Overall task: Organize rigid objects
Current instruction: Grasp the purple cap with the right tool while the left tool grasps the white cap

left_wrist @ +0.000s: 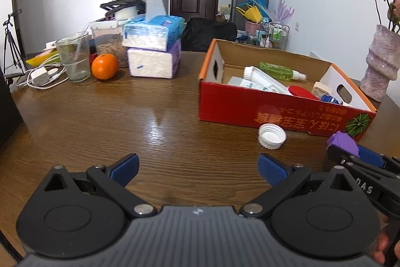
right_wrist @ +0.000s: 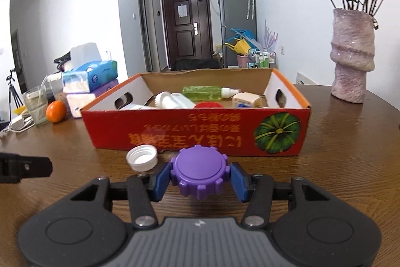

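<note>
Right gripper (right_wrist: 200, 182): clamped on notched purple plastic cap (right_wrist: 199, 174).
Left gripper (left_wrist: 198, 170): jaws apart, empty.
Risk: ribbed white plastic cap (right_wrist: 142, 157), at ten o'clock, could be knocked against red cardboard box (right_wrist: 195, 133).

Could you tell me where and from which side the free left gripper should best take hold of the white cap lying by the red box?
Grip the white cap across its ribbed rim, coming from above; it lies open side up on the table, so the left gripper can likely straddle it.

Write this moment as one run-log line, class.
right gripper: shut on purple cap | left gripper: open, holding nothing | white cap: on table before red box
</note>
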Available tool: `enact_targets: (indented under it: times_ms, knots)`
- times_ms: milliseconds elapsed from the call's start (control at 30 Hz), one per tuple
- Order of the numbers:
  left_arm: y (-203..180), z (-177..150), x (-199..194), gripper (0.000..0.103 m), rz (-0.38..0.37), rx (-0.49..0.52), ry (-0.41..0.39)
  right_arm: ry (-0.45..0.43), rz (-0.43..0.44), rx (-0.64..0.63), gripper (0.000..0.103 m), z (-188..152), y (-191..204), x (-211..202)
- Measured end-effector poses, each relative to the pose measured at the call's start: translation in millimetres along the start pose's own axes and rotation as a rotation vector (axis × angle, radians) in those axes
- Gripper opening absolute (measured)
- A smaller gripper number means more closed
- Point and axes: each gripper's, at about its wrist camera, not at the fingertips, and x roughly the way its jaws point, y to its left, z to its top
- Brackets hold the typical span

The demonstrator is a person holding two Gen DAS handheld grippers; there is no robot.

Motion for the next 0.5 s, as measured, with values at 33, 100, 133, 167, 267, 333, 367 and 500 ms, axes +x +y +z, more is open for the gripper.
enact_targets:
  times_ms: [33, 100, 133, 167, 267, 333, 367, 500]
  knots:
    - [-4.5, 0.2, 1.2, 0.103, 0.007, 0.005, -0.001, -0.004, -0.002, 0.004, 0.051, 0.5, -4.0, -0.6]
    - [-12.2, 1.6, 4.0, 0.103, 0.017, 0.006, -0.005, -0.012, -0.007, 0.014, 0.051, 1.9, -12.7, -1.9]
    - [-15.2, 2.2, 5.3, 0.103, 0.018, 0.003, -0.006, -0.015, -0.01, 0.02, 0.051, 2.5, -17.9, -2.2]
    - [-18.3, 3.2, 6.7, 0.103, 0.02, -0.002, -0.005, -0.017, -0.013, 0.025, 0.051, 2.8, -22.2, -2.4]
    - [-27.1, 6.1, 11.0, 0.103, 0.018, -0.018, -0.007, -0.024, -0.021, 0.037, 0.051, 4.5, -35.3, -2.7]
    - [-33.8, 7.0, 14.6, 0.103, 0.019, -0.024, -0.004, -0.029, -0.026, 0.042, 0.051, 5.6, -42.3, -3.1]
    - [-36.9, 7.0, 16.2, 0.103, 0.02, -0.026, -0.001, -0.032, -0.027, 0.044, 0.051, 6.2, -46.3, -3.4]
    - [-50.9, 6.6, 21.8, 0.103, 0.012, -0.013, 0.004, -0.038, -0.039, 0.05, 0.051, 8.5, -61.2, -4.1]
